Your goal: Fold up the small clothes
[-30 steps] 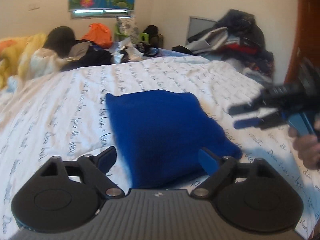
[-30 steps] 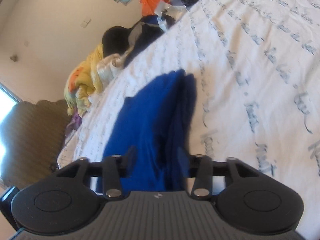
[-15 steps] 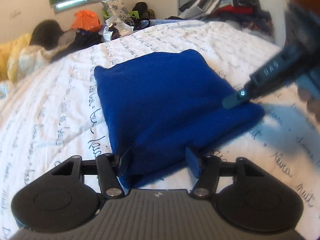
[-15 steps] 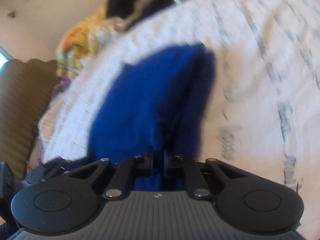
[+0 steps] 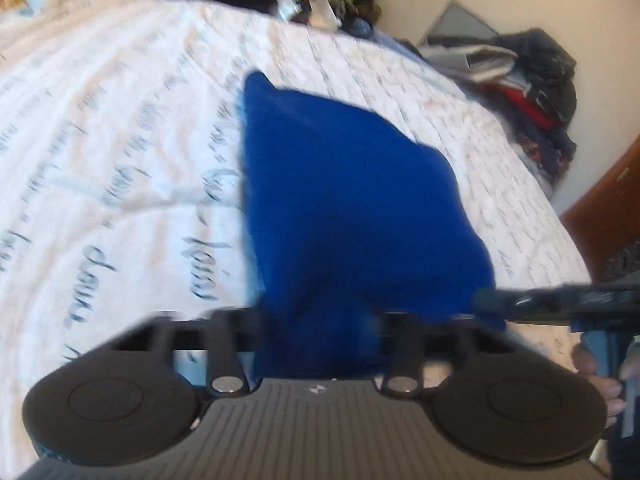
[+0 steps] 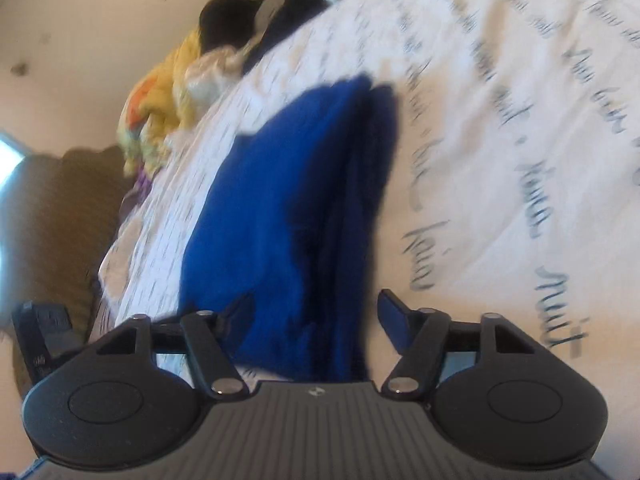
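Note:
A folded blue garment [image 5: 344, 200] lies on the white bedsheet with script print [image 5: 120, 140]. In the left wrist view the near end of the garment fills the space between my left gripper's [image 5: 316, 332] jaws; the fingertips are hidden by the cloth and blur. The right gripper shows there as a dark bar at the garment's right corner [image 5: 560, 300]. In the right wrist view my right gripper [image 6: 316, 316] stands open, its fingers either side of the garment's [image 6: 280, 208] near edge without pinching it.
A pile of clothes [image 5: 532, 92] lies at the bed's far right corner, beside a wooden door [image 5: 612, 200]. Yellow and dark clothing [image 6: 172, 92] and clutter lie along the far side. A brown headboard [image 6: 52, 216] stands at left in the right wrist view.
My right gripper, shut on the garment's edge half a second ago, has opened. My left gripper has moved in over the garment's near end and tilted.

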`<state>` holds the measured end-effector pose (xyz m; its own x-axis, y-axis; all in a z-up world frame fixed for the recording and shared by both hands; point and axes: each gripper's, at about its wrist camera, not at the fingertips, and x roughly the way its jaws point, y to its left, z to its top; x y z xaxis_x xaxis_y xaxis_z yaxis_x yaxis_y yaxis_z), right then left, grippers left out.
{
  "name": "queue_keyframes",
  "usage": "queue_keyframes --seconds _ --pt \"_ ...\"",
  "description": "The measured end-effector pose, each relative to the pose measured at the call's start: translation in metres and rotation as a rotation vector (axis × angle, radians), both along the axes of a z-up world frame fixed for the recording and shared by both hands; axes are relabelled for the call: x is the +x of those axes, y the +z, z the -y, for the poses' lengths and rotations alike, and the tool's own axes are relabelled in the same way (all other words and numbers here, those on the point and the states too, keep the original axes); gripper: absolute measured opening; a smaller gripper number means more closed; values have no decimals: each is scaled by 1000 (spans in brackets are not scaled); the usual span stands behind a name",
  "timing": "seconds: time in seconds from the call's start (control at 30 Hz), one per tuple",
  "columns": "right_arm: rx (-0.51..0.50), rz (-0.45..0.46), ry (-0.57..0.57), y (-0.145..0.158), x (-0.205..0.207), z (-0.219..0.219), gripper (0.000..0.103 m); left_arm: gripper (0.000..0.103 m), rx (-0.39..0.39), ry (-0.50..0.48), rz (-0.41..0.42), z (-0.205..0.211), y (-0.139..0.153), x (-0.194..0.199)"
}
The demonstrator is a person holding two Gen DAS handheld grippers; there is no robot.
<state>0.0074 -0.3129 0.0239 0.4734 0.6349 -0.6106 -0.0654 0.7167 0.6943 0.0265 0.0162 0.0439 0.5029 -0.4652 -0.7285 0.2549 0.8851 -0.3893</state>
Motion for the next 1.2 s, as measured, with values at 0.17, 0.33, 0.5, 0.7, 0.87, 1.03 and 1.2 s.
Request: queue_keyframes --seconds 0.17,0.33,0.5,0.7,0.87,1.03,1.2 --pt "-65 94 77 19 -22 -3 9 10 40 -12 66 -8 18 -20" --pt "-69 55 7 2 -35 16 15 33 134 -45 64 -11 5 -35" --pt "-122 192 -126 40 -26 26 41 89 196 11 321 -7 46 -50" --pt "-212 249 -61 62 62 -27 41 83 392 -149 405 86 36 -1" --pt "-557 287 48 13 117 -65 48 88 383 -140 313 96 -4 27" --pt "-492 219 42 18 128 -50 48 87 387 -120 308 92 1 22" --pt "-461 325 13 55 63 -57 52 87 343 -117 320 72 16 -9"
